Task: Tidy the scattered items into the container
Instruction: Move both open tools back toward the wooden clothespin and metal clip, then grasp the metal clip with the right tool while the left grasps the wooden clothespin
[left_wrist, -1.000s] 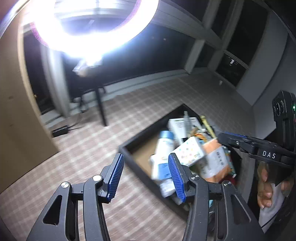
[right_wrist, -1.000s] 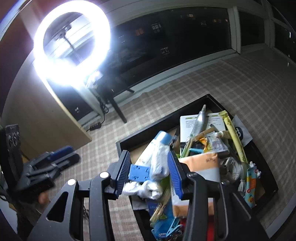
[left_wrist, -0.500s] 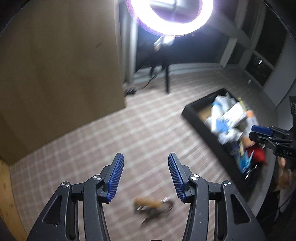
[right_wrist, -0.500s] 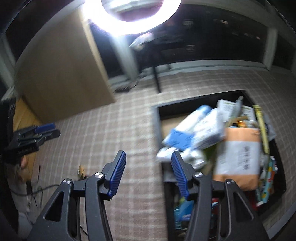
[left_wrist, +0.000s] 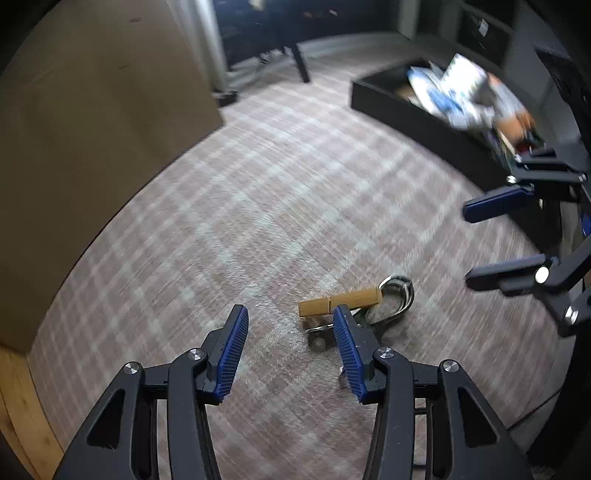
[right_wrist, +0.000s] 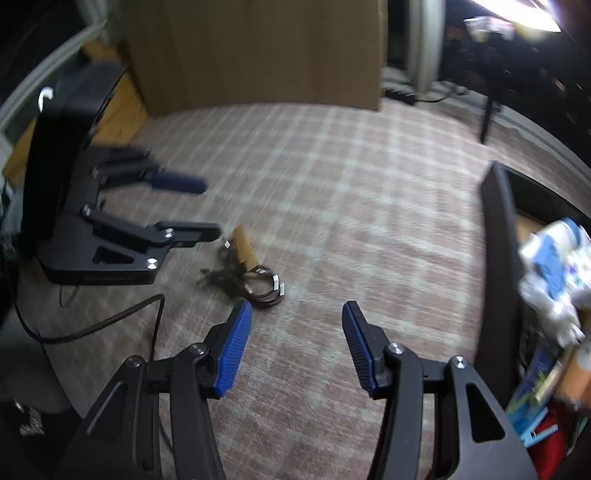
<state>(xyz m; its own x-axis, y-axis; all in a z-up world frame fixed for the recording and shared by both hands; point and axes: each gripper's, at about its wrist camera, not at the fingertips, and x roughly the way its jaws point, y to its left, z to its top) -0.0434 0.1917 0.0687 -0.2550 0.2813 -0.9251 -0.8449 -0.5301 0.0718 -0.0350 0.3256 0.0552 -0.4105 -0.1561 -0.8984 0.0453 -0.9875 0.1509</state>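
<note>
My left tongs (left_wrist: 288, 354) apart, empty. Right tongs (right_wrist: 297, 347) apart, empty. Wooden peg (left_wrist: 340, 302) with metal ring (left_wrist: 400, 297) on carpet: light, hard. Ring slippery; pinch wood middle.

Matte black two-finger left gripper (left_wrist: 288, 354) of angular skeletal linkage bars with triangular cut-outs, pinned by round silver screws. Long ribbed blue rubber pads (left_wrist: 231, 356) facing inward on each fingertip. Same build on the black right gripper (right_wrist: 295, 347): ribbed blue pads (right_wrist: 236, 347), silver pivot screws, hollowed triangular arms. Seen from the right wrist, bulky black housing behind the left unit, small white mark near the top.
</note>
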